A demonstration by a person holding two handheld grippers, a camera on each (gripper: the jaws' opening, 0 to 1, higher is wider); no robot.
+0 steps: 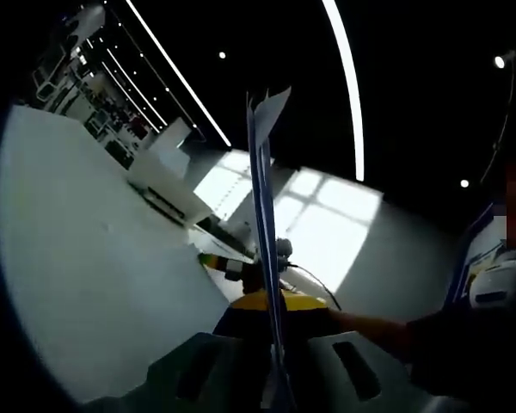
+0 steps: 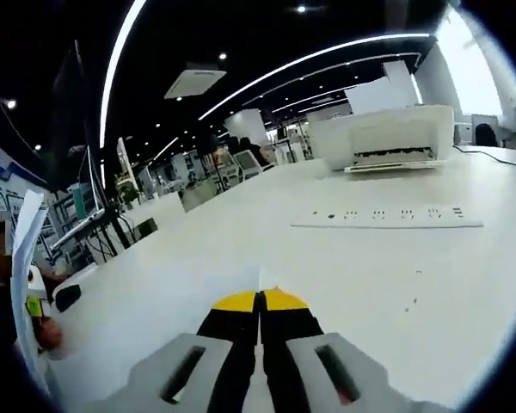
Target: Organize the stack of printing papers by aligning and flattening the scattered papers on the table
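A stack of white printing papers (image 1: 260,172) stands upright and edge-on between the yellow-tipped jaws of my left gripper (image 1: 272,303), which is shut on its lower edge. The sheets' top corners fan out slightly and are uneven. In the right gripper view the same papers (image 2: 24,249) rise at the far left, lifted off the white table (image 2: 198,284), with a hand just below them. My right gripper (image 2: 260,301) hovers low over the table well to the side of the stack, its yellow-tipped jaws pressed together with nothing held.
A white printer (image 2: 387,138) (image 1: 168,185) stands at the table's far side, with a white power strip (image 2: 387,219) lying in front of it. A small object with a cable (image 1: 284,251) sits beyond the papers. A person's dark sleeve (image 1: 447,344) reaches in from the right.
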